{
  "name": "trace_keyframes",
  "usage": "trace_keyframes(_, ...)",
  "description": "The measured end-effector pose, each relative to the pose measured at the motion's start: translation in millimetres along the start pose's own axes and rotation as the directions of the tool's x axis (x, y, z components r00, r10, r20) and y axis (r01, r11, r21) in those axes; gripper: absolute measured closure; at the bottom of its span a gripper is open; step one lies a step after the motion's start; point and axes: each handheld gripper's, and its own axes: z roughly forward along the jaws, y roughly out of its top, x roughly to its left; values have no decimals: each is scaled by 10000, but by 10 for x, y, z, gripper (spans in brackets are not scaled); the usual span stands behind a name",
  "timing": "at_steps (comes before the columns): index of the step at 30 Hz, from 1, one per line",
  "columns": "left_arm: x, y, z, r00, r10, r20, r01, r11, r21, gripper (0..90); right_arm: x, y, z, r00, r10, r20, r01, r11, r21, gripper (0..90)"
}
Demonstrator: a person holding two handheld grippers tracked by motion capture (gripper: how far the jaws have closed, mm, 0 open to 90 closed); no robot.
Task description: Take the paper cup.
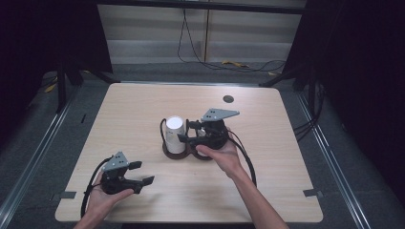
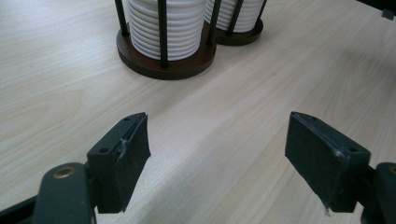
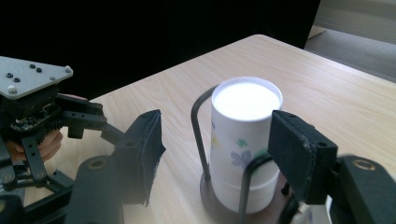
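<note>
Nearest to the person, the left gripper (image 1: 143,173) sits low over the table (image 1: 286,143) in a hand, its jaws wide apart with nothing between them; it is well apart from the cups. Farther on, the right gripper (image 1: 188,131) is up by the cup stack (image 1: 175,134), jaws wide too, one on each side of the top cup but not touching it yet. White paper cups sit upside down, one over the other, inside a dark holder (image 1: 177,153) with thin black bars, near the middle of the table; a second stack (image 2: 238,14) stands in the ring beside it. Paper cups are likely very light and soft; a hard squeeze would crush one. Best to hold the top cup gently at its sides and lift straight up, between the bars.
</note>
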Motion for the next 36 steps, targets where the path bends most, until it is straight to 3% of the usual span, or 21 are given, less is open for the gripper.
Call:
trace_keyframes(15,-3,4,16,9999,-44,112,44,10000,-4,221,-129,234,311,9999,-110,72,105,9977,664,340)
trace_keyframes(17,-4,6,12,9999,-23,111,23,10000,-27,220,-125,252,344,9994,-225,248,207,9974,692,347)
trace_keyframes(22,2,3,5,10000,-32,90,32,10000,-49,216,-202,239,435,9996,12,287,-44,9935,1137,328)
trace_keyframes(26,4,4,9,9999,-43,99,43,10000,-42,217,-196,234,463,9998,106,182,-127,9931,1163,315)
trace_keyframes(36,-1,10,11,9999,47,140,-46,10000,-21,218,-182,289,608,9986,-330,425,243,9810,1925,303)
